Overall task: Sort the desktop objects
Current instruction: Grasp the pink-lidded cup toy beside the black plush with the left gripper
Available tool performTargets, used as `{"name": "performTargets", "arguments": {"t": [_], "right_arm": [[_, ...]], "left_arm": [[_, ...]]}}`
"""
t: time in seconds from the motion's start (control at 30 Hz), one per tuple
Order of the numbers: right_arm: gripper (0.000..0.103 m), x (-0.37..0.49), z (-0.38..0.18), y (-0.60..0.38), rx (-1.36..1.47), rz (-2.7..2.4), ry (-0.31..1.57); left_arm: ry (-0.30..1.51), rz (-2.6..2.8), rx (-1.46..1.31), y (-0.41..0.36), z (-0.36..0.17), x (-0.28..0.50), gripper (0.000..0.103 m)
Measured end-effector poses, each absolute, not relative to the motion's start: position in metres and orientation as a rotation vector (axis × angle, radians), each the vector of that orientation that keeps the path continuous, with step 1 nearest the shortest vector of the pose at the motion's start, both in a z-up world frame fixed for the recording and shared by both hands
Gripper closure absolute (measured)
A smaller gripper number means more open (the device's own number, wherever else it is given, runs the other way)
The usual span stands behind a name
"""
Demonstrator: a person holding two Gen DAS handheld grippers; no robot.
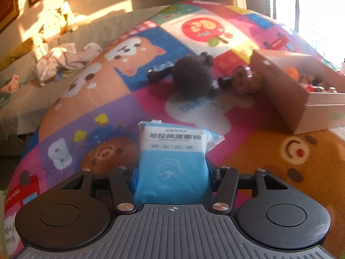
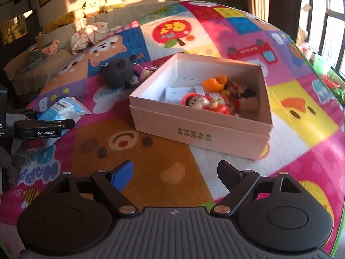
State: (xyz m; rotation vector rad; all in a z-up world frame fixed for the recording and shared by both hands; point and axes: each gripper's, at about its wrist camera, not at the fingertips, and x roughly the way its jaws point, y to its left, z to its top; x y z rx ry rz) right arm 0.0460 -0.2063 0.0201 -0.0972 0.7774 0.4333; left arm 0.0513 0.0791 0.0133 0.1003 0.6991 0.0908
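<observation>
A blue and white packet of wet cotton pads (image 1: 174,146) stands between the fingers of my left gripper (image 1: 173,177), which is shut on its lower sides just above the colourful play mat (image 1: 103,95). The right wrist view shows that same left gripper (image 2: 64,124) and packet (image 2: 62,108) at the far left. My right gripper (image 2: 175,170) hangs open and holds nothing, over the mat in front of a white cardboard box (image 2: 194,129). In the box lie a red figurine (image 2: 198,102), an orange piece (image 2: 215,81) and other small toys. A black plush toy (image 1: 192,75) and a round pink toy (image 1: 243,79) lie left of the box (image 1: 286,99).
A grey couch (image 2: 64,30) with crumpled cloth (image 2: 90,34) and a yellow plush (image 2: 94,4) runs along the mat's far left side. Windows (image 2: 330,32) and green plants (image 2: 338,92) are at the right edge. Low sun falls on the wall.
</observation>
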Motion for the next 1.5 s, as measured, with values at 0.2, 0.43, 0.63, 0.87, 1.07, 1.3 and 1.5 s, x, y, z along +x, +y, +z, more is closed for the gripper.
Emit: {"name": "performTargets", "arguments": {"t": [0.2, 0.43, 0.63, 0.87, 1.07, 1.3, 1.5], "right_arm": [[0.015, 0.046, 0.018, -0.226, -0.03, 0.38, 0.765], [0.013, 0.046, 0.009, -0.24, -0.004, 0.319, 0.734], [0.011, 0.042, -0.007, -0.241, -0.008, 0.314, 0.642], [0.01, 0.052, -0.021, -0.246, 0.056, 0.294, 0.648], [0.01, 0.06, -0.026, -0.251, 0.114, 0.293, 0.697], [0.009, 0.06, -0.027, -0.25, 0.115, 0.302, 0.699], [0.007, 0.057, -0.026, -0.249, 0.108, 0.297, 0.686]], "left_arm": [[0.659, -0.183, 0.065, 0.018, 0.034, 0.033, 0.038], [0.572, -0.309, -0.013, -0.005, 0.059, 0.05, 0.017], [0.562, -0.166, -0.046, 0.022, 0.054, 0.11, 0.039], [0.621, -0.18, -0.145, 0.04, 0.034, 0.183, 0.043], [0.642, -0.155, -0.089, 0.035, 0.015, 0.208, 0.052], [0.621, -0.154, -0.044, 0.035, 0.018, 0.201, 0.087], [0.612, -0.046, 0.104, 0.047, 0.027, 0.173, 0.087]]}}
